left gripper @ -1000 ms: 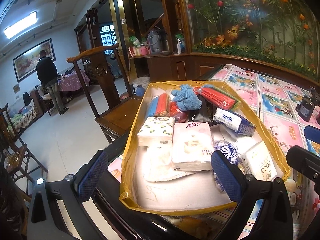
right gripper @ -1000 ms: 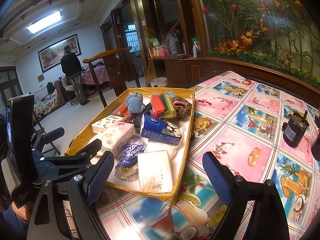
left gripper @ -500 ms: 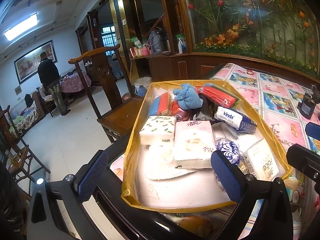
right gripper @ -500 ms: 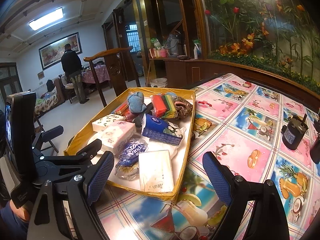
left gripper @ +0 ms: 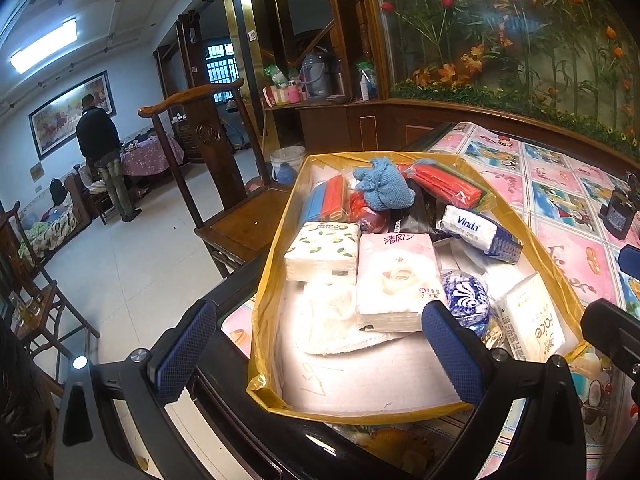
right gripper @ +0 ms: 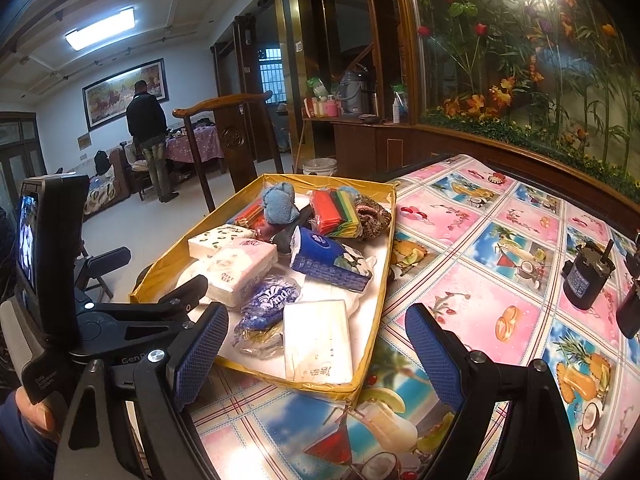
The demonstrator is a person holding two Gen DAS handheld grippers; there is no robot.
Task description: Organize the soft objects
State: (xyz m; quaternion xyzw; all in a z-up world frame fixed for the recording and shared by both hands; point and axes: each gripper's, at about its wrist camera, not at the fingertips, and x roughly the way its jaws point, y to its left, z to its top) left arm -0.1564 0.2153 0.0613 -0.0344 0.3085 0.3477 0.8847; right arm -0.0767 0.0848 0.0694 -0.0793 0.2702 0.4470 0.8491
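Note:
A yellow-rimmed tray [left gripper: 276, 256] [right gripper: 384, 264] on the table holds soft goods: a pink tissue pack [left gripper: 396, 280] [right gripper: 244, 268], a leaf-print tissue pack [left gripper: 324, 252], a blue Vinda pack [left gripper: 480, 232] [right gripper: 328, 260], a blue cloth [left gripper: 384, 188] [right gripper: 280, 204], a white towel [left gripper: 332, 320], a white face-tissue pack [left gripper: 532, 320] [right gripper: 318, 340] and coloured cloths [right gripper: 334, 212]. My left gripper [left gripper: 316, 356] is open and empty at the tray's near edge. My right gripper [right gripper: 316, 360] is open and empty, low over the tray's near right corner.
The table has a pictured plastic cloth [right gripper: 500, 240]. A small black motor [right gripper: 588, 276] stands at the right. A wooden chair [left gripper: 224, 184] stands left of the tray. A person [left gripper: 104, 148] stands far back. A glass flower panel [left gripper: 520, 40] backs the table.
Both views have shifted only slightly; the tray sits a little farther right in the left wrist view. Both grippers stay open and empty.

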